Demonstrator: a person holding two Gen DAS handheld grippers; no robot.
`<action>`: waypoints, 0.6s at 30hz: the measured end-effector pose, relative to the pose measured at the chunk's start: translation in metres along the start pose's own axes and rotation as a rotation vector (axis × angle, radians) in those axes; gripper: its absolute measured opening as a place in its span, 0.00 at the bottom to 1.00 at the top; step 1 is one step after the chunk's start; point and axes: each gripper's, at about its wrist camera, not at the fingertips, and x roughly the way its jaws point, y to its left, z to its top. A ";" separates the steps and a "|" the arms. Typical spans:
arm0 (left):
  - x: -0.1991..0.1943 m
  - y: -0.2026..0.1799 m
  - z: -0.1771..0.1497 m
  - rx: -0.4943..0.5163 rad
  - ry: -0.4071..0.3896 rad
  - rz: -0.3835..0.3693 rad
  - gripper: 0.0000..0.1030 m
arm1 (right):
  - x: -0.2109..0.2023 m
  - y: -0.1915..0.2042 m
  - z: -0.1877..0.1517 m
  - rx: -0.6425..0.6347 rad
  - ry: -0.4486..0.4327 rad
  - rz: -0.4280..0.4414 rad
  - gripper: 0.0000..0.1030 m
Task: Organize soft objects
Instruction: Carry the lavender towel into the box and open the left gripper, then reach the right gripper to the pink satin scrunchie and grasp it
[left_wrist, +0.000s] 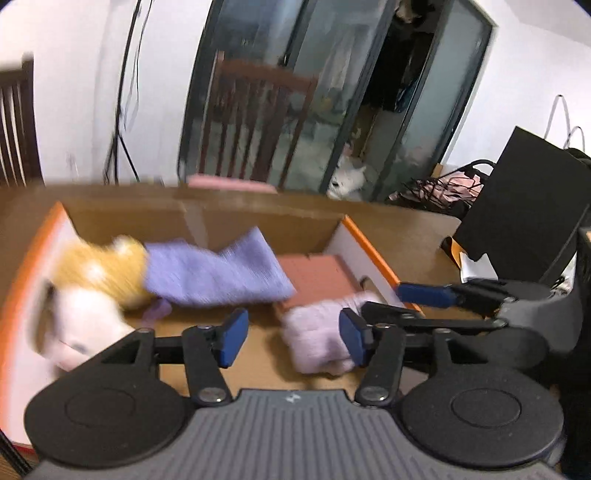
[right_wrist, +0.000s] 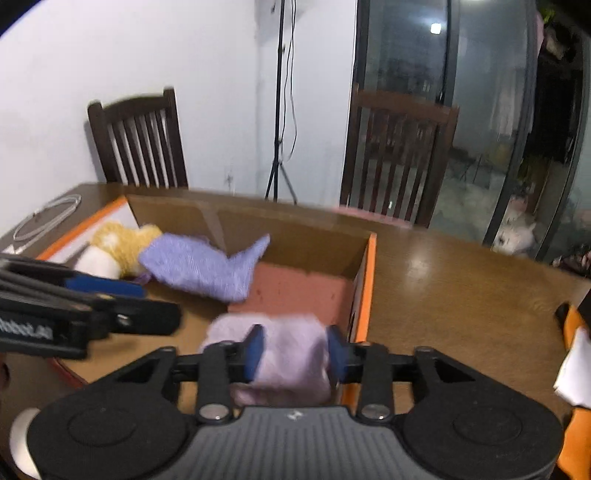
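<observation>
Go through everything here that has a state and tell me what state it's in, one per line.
Left gripper: open, empty.
Right gripper: shut on the pale lilac cloth bundle.
Cardboard box: open, flaps out.
Purple knit sock: lying loose in the box, partly over the plush.
Yellow and white plush toy: lying in the box.
Pink cloth: flat on the box floor.

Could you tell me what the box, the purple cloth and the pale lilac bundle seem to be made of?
The box looks like plain brown corrugated cardboard, matte, with orange-edged white flaps. The purple cloth seems a knitted or terry textile: a fine ribbed texture shows, and it lies limp. The pale lilac bundle, between the right gripper's pads, appears soft, fuzzy fabric, perhaps fleece; blur leaves the weave unclear.
</observation>
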 end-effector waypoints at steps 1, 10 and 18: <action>-0.014 0.000 0.002 0.022 -0.025 0.014 0.62 | -0.010 0.000 0.003 0.004 -0.020 -0.004 0.47; -0.135 -0.001 -0.024 0.131 -0.143 0.055 0.80 | -0.123 0.003 0.012 0.035 -0.178 0.032 0.58; -0.215 0.000 -0.119 0.150 -0.281 0.219 0.89 | -0.208 0.051 -0.063 0.009 -0.280 0.104 0.67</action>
